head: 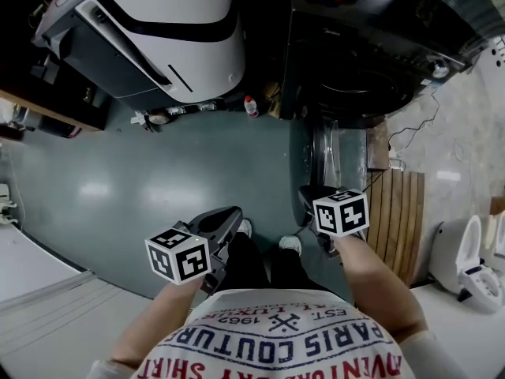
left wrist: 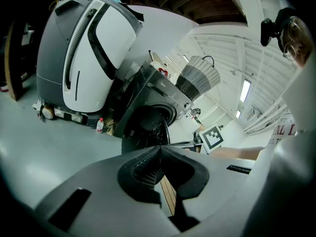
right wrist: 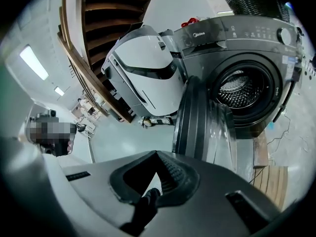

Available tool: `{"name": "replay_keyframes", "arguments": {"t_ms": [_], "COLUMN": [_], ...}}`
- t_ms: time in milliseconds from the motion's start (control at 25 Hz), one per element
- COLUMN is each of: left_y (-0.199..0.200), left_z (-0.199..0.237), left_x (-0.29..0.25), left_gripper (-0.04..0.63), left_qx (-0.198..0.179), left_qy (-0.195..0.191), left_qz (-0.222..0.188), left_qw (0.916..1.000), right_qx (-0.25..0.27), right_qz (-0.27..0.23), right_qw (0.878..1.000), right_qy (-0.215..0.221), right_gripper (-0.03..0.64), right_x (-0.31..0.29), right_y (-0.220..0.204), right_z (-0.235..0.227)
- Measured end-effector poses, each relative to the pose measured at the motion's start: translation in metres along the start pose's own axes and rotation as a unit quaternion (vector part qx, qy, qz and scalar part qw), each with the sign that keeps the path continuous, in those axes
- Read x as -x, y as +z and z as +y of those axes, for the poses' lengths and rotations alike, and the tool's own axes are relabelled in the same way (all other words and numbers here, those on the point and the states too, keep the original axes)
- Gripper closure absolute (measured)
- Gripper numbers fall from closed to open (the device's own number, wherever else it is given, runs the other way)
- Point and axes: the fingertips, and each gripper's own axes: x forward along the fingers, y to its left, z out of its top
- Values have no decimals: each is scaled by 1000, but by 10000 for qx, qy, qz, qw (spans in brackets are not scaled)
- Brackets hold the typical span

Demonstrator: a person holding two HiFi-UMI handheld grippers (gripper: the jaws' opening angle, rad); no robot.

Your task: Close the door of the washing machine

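Observation:
The dark grey front-loading washing machine (head: 371, 46) stands at the top right of the head view. Its round door (head: 327, 152) hangs open toward me, seen edge-on. In the right gripper view the door (right wrist: 197, 117) stands just ahead of the jaws, and the open drum (right wrist: 244, 90) shows behind it. The left gripper view has the door (left wrist: 145, 127) further off. My left gripper (head: 229, 215) is shut with nothing in it, to the left of the door. My right gripper (head: 312, 197) is also shut and empty, close to the door's near edge.
A large white and grey machine (head: 158, 30) stands left of the washer. A small bottle (head: 251, 106) sits on the floor between them. A slatted wooden platform (head: 398, 219) lies to the right, with a white fixture (head: 465, 263) beyond. My shoes (head: 290, 245) are below the door.

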Motion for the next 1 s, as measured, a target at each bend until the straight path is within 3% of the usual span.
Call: {"name": "replay_keyframes", "arguments": {"t_ms": [720,1000], "left_y": [18,22], "left_z": [-74,-86], "left_x": [-58,-74], "left_gripper": [568,568], "left_qx": [-378,-535], "left_qy": [-6,-147], "left_qz": [-106,24], "left_qw": [9992,9985], "right_qx": [-39,-404], "right_qz": [-248,-473], "right_qw": [9994,9968], "right_qy": [-250,-508], "right_gripper": [595,595], "right_x": [59,76], "right_y": [-10,-12], "right_z": [-96,-131]}}
